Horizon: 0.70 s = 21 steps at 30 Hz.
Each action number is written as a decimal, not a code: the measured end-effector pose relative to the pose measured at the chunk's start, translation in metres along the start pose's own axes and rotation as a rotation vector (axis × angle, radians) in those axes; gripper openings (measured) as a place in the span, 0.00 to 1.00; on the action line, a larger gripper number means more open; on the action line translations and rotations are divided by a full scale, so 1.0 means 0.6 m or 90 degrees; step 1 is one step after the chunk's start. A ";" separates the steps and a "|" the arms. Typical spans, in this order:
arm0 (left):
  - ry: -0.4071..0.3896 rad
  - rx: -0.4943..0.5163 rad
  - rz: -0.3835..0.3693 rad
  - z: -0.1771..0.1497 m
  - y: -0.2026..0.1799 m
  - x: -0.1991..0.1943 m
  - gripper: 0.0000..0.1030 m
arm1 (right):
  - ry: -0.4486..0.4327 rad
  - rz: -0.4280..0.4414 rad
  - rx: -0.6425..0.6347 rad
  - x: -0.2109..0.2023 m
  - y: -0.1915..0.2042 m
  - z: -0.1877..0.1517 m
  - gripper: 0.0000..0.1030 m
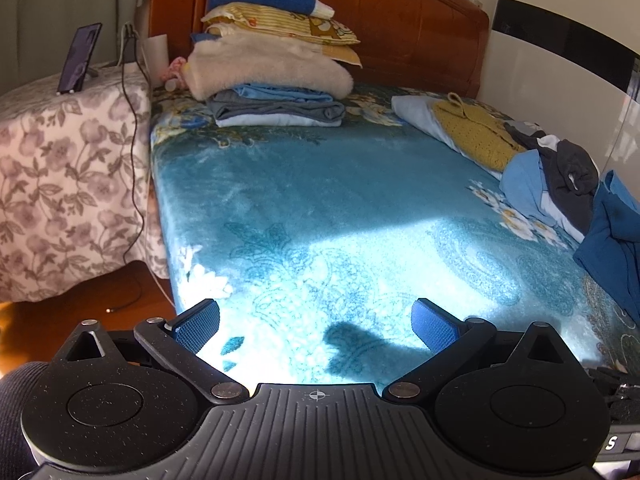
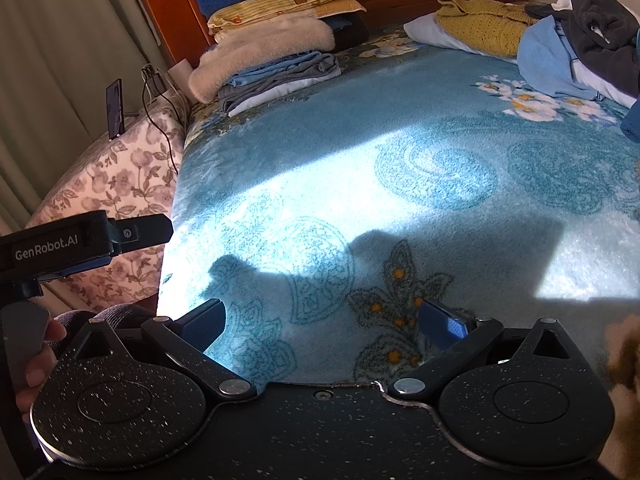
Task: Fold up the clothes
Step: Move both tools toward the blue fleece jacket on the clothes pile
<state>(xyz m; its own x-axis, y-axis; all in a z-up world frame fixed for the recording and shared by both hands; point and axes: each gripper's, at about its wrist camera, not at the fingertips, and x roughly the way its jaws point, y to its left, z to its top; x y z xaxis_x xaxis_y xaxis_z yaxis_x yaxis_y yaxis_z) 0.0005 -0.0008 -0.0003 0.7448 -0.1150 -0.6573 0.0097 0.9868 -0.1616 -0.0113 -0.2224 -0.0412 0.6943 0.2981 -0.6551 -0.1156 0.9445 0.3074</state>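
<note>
Left gripper [image 1: 316, 326] and right gripper [image 2: 322, 326] both spread wide, empty, hovering level over the sunlit teal patterned fleece blanket [image 1: 320, 208]. Unfolded heap of blue, dark grey and mustard clothes [image 1: 552, 176] lies well ahead, far right; folded stack of towels and garments [image 1: 272, 64] sits against the wooden headboard.

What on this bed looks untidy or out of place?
The clothes heap along the bed's right side is loose and crumpled, unlike the neat folded stack by the headboard. Both grippers, left and right, are open and empty.
</note>
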 end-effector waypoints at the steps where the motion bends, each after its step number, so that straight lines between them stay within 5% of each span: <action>1: -0.002 0.009 -0.006 0.000 -0.005 0.004 1.00 | -0.008 -0.005 0.002 -0.004 -0.004 0.003 0.99; 7: -0.013 0.066 -0.043 0.002 -0.036 0.031 1.00 | -0.074 -0.072 0.043 -0.034 -0.060 0.029 0.99; 10: -0.063 0.075 -0.087 0.005 -0.041 0.036 1.00 | -0.122 -0.115 0.077 -0.053 -0.111 0.049 0.99; 16: -0.024 0.087 -0.132 0.021 -0.073 0.092 1.00 | -0.228 -0.214 0.144 -0.114 -0.213 0.073 0.99; 21: -0.015 0.099 -0.178 0.040 -0.089 0.132 1.00 | -0.263 -0.280 0.137 -0.132 -0.273 0.097 0.99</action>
<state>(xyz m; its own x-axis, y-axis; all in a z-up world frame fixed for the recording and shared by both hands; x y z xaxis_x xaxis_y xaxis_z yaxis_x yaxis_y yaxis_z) 0.0753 -0.0600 -0.0260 0.7138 -0.3830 -0.5863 0.3165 0.9232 -0.2178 -0.0062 -0.4088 0.0007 0.8659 -0.2289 -0.4447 0.3576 0.9050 0.2305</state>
